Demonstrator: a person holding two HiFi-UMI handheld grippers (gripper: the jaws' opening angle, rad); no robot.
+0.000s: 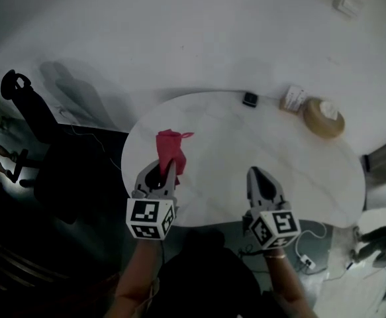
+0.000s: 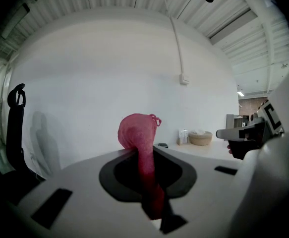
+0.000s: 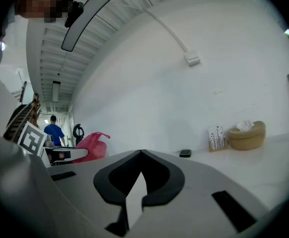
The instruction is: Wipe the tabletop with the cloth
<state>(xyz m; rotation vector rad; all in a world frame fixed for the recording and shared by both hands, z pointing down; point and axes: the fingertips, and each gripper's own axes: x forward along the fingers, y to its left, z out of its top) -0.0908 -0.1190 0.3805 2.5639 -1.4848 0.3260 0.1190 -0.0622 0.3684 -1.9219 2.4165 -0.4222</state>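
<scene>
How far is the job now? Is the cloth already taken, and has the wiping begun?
Done: the left gripper is shut on the red cloth. In hand: the cloth sticks up bunched from the jaws over the tabletop, seemingly not pressed on it. The right gripper is shut and empty. Left: apparently the whole wipe; no wiped patch can be told.

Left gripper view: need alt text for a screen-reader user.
The left gripper is shut on a red cloth that bunches above its fingers. Beyond are a white tabletop, a white wall, and the right gripper at right.
</scene>
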